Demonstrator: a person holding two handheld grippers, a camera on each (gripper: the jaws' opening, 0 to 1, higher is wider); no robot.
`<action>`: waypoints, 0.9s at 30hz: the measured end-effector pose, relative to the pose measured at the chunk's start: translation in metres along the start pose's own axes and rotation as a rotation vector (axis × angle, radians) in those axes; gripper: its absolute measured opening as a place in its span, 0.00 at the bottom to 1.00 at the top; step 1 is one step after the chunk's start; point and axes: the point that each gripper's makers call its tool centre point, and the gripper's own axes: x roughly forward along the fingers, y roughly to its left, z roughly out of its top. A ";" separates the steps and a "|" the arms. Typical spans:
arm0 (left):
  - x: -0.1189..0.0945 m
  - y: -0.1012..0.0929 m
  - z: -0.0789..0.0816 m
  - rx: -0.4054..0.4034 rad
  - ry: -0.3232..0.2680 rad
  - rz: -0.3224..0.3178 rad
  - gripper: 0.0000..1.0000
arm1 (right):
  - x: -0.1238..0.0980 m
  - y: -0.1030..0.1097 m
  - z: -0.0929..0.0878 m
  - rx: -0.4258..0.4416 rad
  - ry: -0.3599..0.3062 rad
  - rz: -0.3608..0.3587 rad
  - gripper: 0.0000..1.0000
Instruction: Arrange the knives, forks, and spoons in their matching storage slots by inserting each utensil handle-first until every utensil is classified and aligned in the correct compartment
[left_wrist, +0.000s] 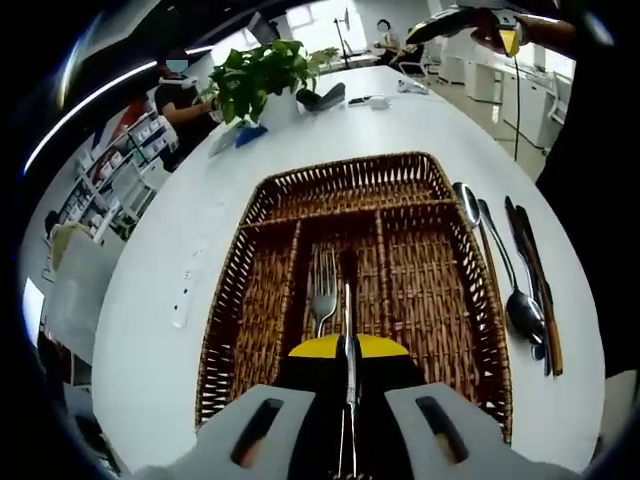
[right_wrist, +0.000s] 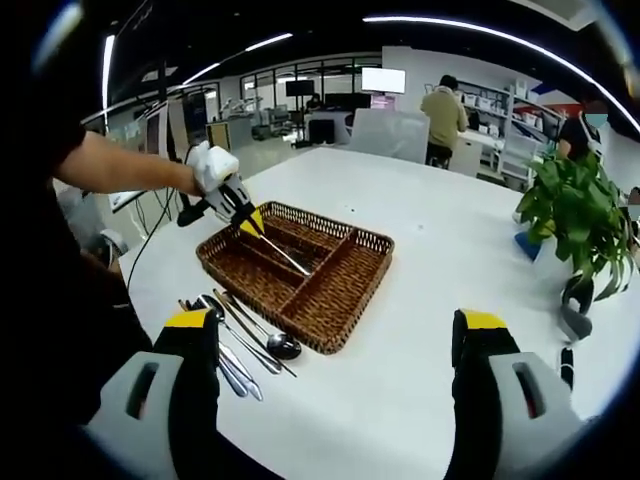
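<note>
Open-plan office, long white table, desks w/ ppl in the bkgd, potted plant at the far end.

L to R in the left gripper view: wicker tray w/ long slots sits mid-table; left slot looks bare, centre slot already has a fork lying tines away from you. Your left gripper has its jaws pinched tight on a thin steel utensil, prob a knife but can't tell for sure, angled down over the centre/right divider. Right of the tray, on the table: loose spoons and dark-handled pieces, still unsorted.

In the right gripper view your right gripper hangs above the table w/ jaws spread wide, nothing between them; the loose cutlery lies just beside the tray's near corner.

Step in hand, as I read it: placing the held piece. It looks early; most utensils remain outside. Next you need to pick the right slot, line it up w/ the divider, lower, then let go. Watch it doesn't land on the fork.
</note>
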 end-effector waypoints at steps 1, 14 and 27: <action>0.002 0.001 -0.002 -0.010 -0.002 -0.002 0.01 | 0.000 0.000 0.000 -0.002 0.003 -0.001 1.00; 0.021 0.002 -0.026 -0.017 0.085 -0.021 0.02 | -0.008 0.000 -0.002 -0.011 0.018 -0.017 1.00; 0.039 0.000 -0.045 -0.042 0.190 -0.040 0.03 | -0.013 0.000 -0.004 -0.010 0.023 -0.026 1.00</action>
